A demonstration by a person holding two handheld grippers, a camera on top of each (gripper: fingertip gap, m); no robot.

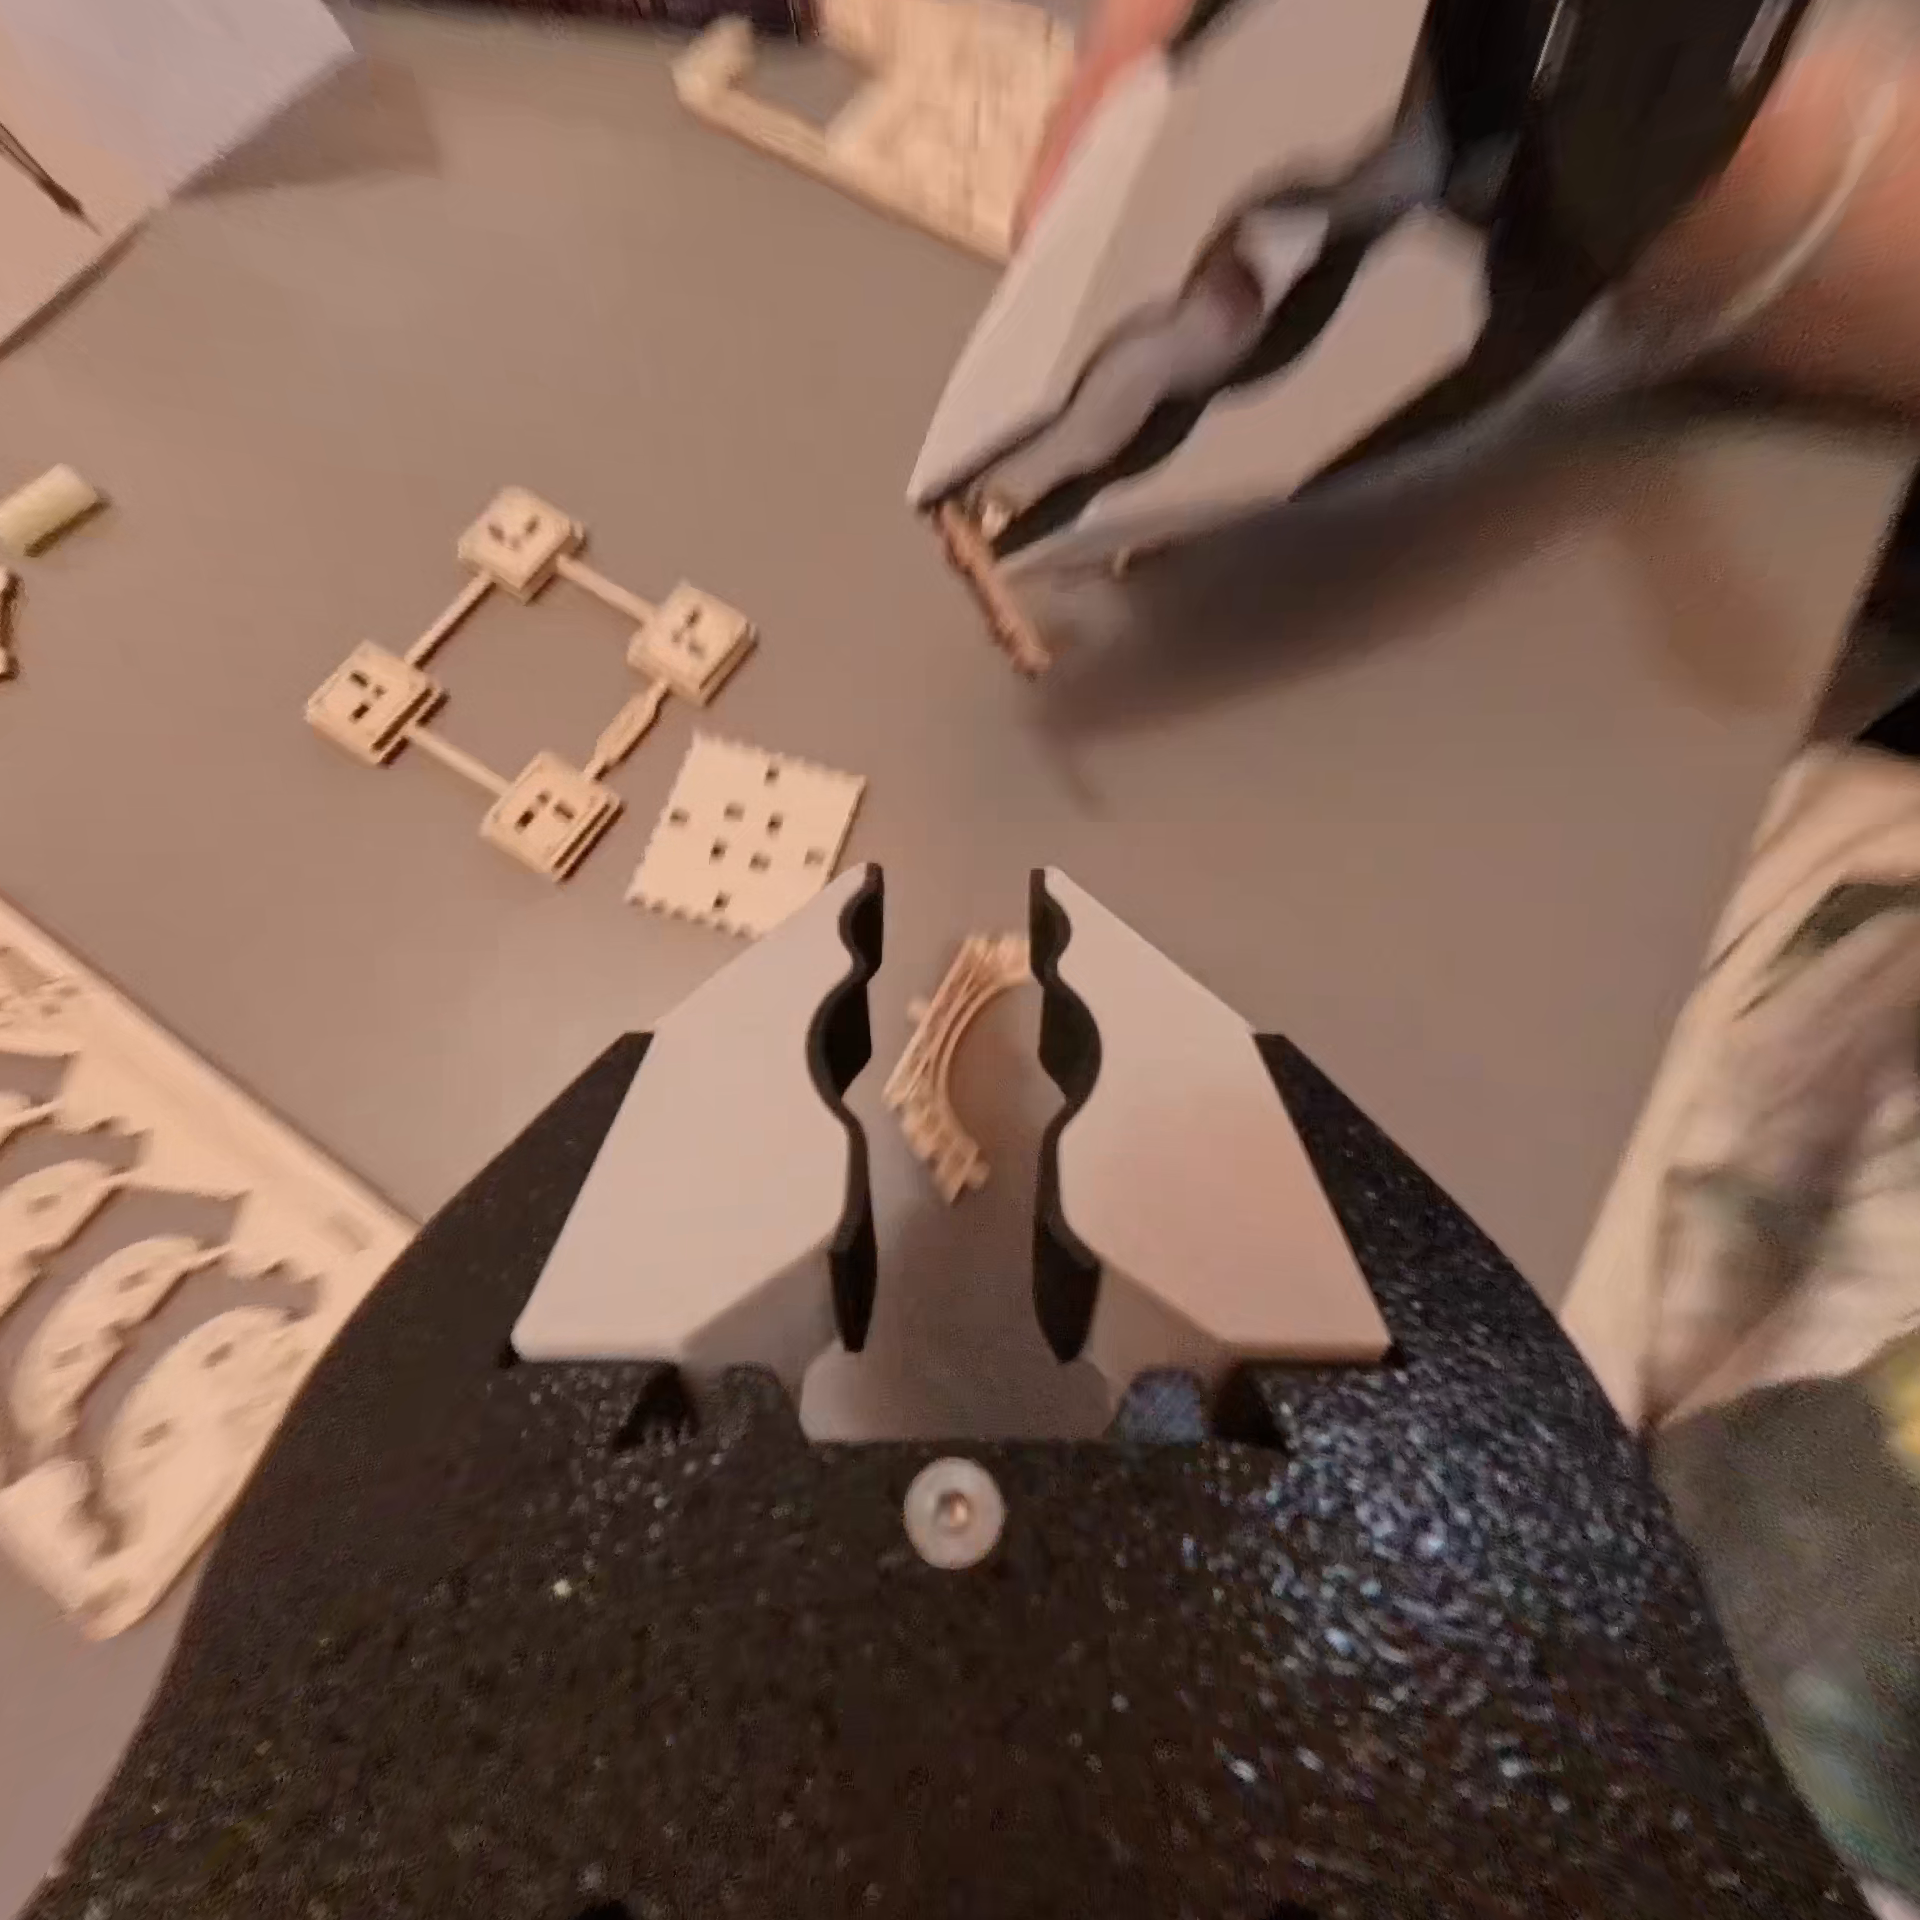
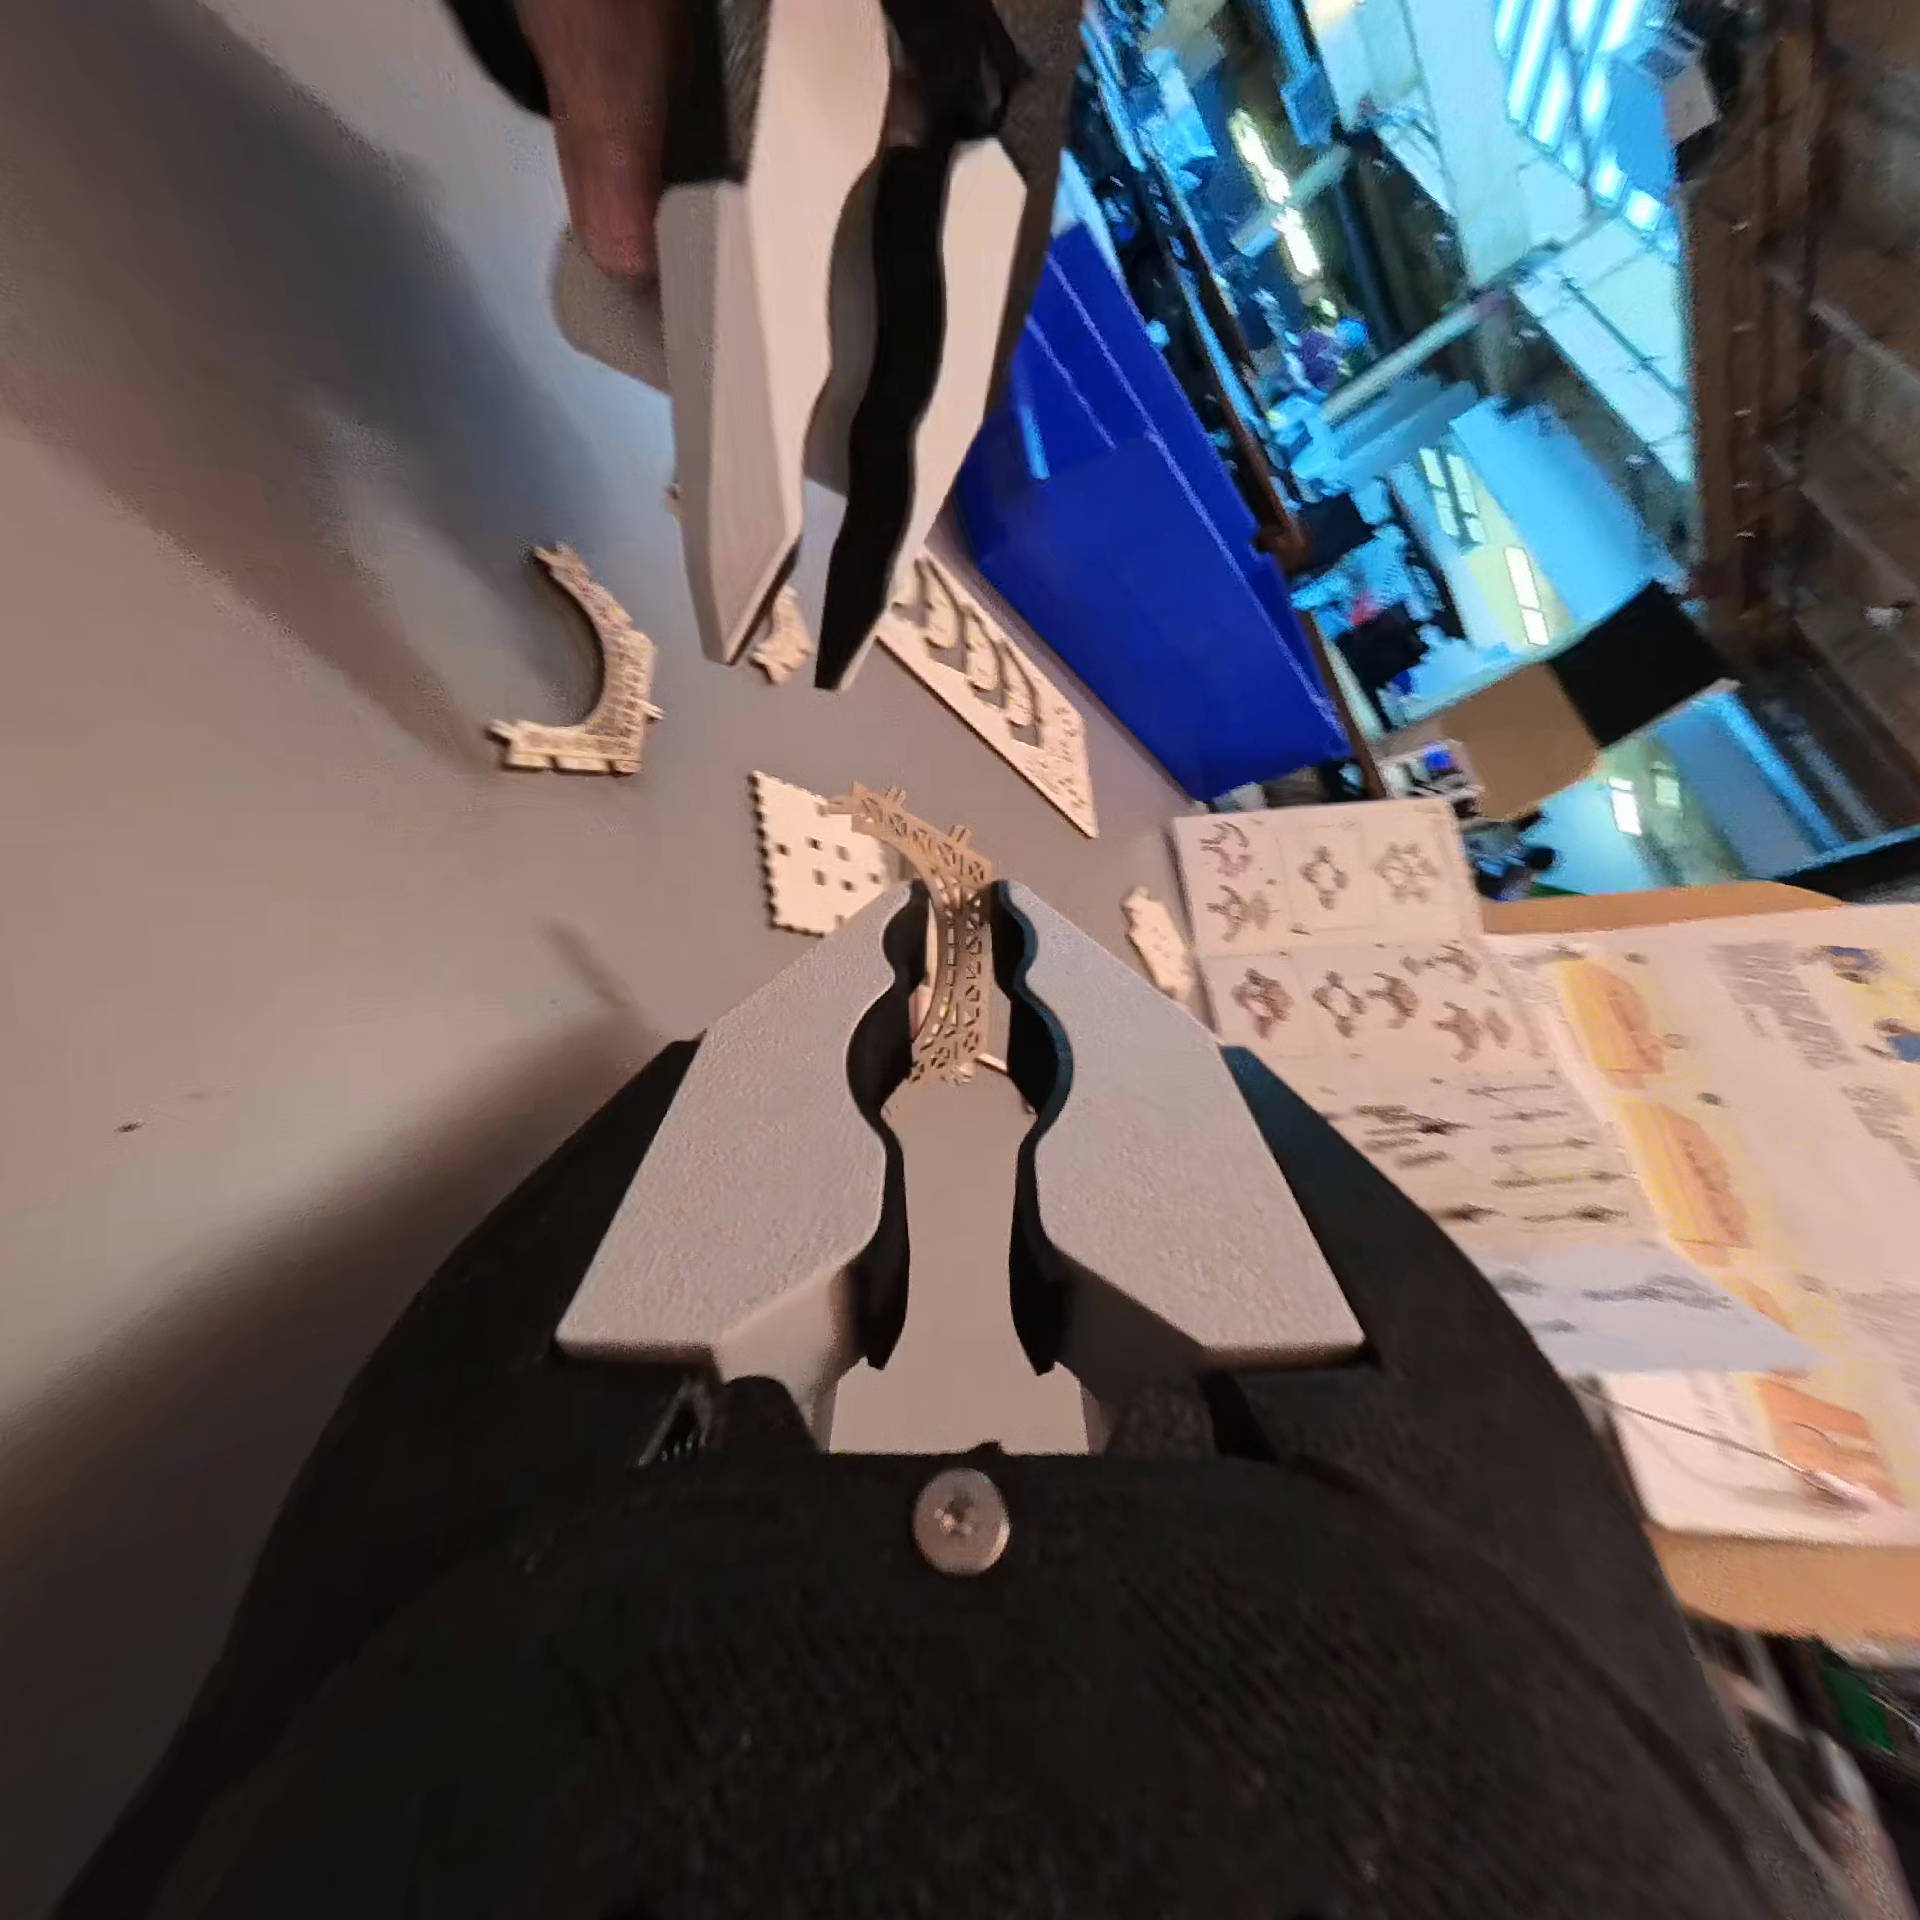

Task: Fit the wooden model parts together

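Right gripper (image 2: 961, 894), jaws clenched on a lattice arch (image 2: 951, 977), nears the square frame (image 1: 530, 681); left gripper (image 1: 956, 883), jaws released, above a second arch (image 1: 940, 1070) on the tabletop (image 1: 1299, 831). Next: careful slot alignment.

Grey table (image 1: 1351, 883), square frame (image 1: 530, 681), perforated plate (image 1: 748, 836), loose arch (image 2: 587, 675), cut-out sheets (image 1: 125, 1247), instruction pages (image 2: 1455, 1018)

We see warm, dim light over the grey surface (image 1: 1351, 831) in the left wrist view, with motion blur smearing the far gripper (image 1: 997, 520). In the right wrist view, soft shadows fall leftward, cool blue light fills the blurred background, and edges bend fisheye-style.
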